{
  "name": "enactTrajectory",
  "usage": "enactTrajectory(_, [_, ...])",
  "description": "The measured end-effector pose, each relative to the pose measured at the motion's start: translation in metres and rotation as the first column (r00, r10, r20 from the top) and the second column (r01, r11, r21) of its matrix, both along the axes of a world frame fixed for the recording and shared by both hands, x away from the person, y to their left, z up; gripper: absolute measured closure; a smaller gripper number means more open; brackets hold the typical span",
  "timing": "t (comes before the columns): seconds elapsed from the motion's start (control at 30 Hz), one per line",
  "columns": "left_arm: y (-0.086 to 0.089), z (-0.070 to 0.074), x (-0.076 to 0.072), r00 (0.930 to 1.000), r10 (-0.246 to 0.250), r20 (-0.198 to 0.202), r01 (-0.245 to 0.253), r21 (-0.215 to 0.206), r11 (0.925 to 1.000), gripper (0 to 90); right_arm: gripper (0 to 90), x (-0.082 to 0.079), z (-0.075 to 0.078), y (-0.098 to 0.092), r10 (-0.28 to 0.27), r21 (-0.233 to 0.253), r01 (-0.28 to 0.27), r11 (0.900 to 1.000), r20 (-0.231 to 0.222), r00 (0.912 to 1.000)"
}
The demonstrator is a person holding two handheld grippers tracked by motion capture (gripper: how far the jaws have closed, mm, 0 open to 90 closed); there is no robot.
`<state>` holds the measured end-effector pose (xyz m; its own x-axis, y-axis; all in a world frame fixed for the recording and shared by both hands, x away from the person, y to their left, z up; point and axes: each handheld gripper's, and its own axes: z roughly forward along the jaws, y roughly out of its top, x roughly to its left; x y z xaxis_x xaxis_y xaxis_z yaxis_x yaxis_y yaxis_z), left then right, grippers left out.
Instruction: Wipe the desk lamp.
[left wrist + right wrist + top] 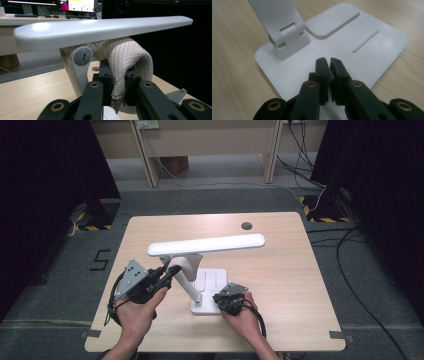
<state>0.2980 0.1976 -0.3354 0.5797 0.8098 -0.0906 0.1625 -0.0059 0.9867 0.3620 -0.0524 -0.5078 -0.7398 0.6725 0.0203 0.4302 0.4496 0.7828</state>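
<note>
Pale wooden tabletop point(280, 255) carries a white plastic desk lamp point(206, 245). My left hand-held gripper point(117, 82) pinches a cream quilted cloth point(125, 57) under its head. My right hand-held gripper point(327, 62), jaws pressed together, rests on its base.

One white desk lamp point(205, 270) stands on the one table point(280, 270), made up of one long light bar, one hinged arm and one flat base. One beige quilted cloth point(125, 60). Two hand-held grippers: the left hand-held gripper point(167, 272), the right hand-held gripper point(222, 301). One round cable hole point(246, 226) at the table's 12 o'clock edge.
</note>
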Motion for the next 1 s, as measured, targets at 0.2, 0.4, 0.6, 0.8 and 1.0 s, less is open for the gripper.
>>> enactTrajectory(0.2, [0.005,-0.011,-0.005,0.9985,-0.054,0.011,0.054,0.024,0.9983,79.6,83.7,0.0,0.0,0.0,-0.003,0.005,0.003,1.0,-0.001,1.0])
enactTrajectory(0.4, [0.022,-0.017,-0.017,0.9974,-0.066,0.029,0.065,0.031,0.9974,79.6,83.6,0.0,0.0,0.0,-0.004,0.006,0.004,1.0,0.001,1.0])
enactTrajectory(0.6, [0.038,-0.022,-0.029,0.9976,-0.061,0.033,0.061,-0.003,0.9981,79.6,83.3,0.0,0.0,0.0,-0.007,0.005,0.007,1.0,-0.002,1.0])
enactTrajectory(0.8, [0.045,-0.028,-0.029,0.9989,-0.038,0.029,0.038,-0.016,0.9992,79.6,83.0,0.0,0.0,0.0,-0.008,0.005,0.008,1.0,0.001,1.0])
enactTrajectory(1.0, [0.064,-0.027,-0.035,0.999,0.013,0.044,-0.011,-0.033,0.9994,79.6,82.9,0.0,0.0,0.0,-0.007,0.004,0.007,1.0,0.001,1.0])
